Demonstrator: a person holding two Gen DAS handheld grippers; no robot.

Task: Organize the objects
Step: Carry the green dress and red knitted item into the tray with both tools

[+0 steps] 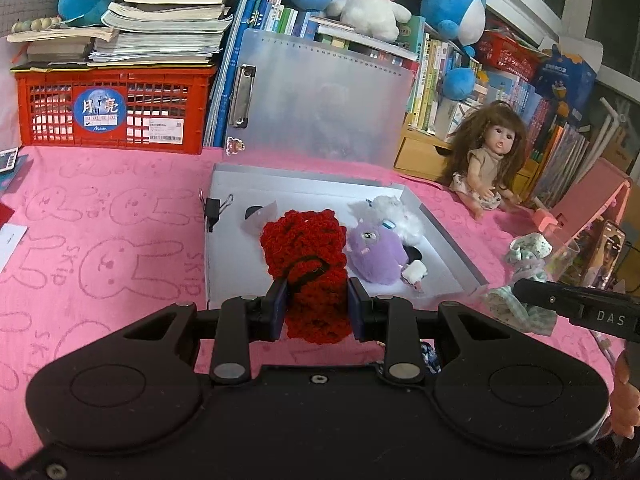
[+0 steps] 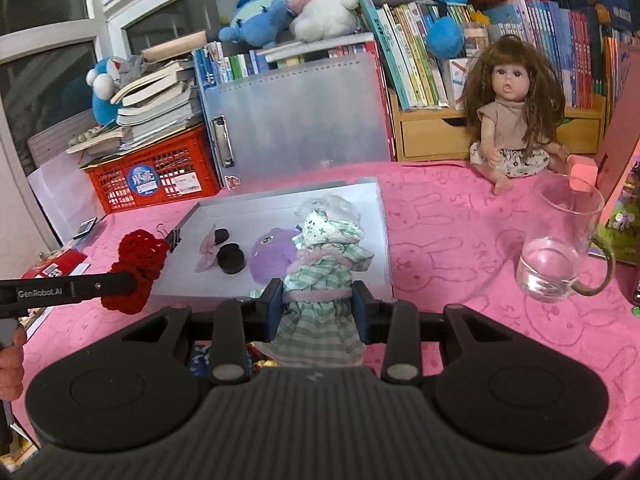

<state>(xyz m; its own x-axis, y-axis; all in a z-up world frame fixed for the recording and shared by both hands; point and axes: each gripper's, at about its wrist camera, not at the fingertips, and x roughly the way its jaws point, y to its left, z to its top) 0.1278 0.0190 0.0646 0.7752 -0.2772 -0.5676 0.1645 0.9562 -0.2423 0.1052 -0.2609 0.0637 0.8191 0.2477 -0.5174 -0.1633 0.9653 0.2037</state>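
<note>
Now left gripper [image 1: 318, 304] clamped on red crochet piece [image 1: 308, 256], right gripper [image 2: 318, 306] clamped on green checked doll dress [image 2: 320, 280]

Green checked dress [image 2: 320, 304] between fingers [image 2: 273, 308]

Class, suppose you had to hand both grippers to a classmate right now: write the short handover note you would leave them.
Left gripper: shut on the red crocheted piece, held above the near edge of the open grey box.
Right gripper: shut on the green checked doll dress, also at the box's near edge.
Already in the box: purple plush, white fluffy toy, and small dark round items.
Left to do: probably place both held pieces in the box. The doll and glass mug sit outside on the pink cloth; whether they belong in the box is unclear.
</note>
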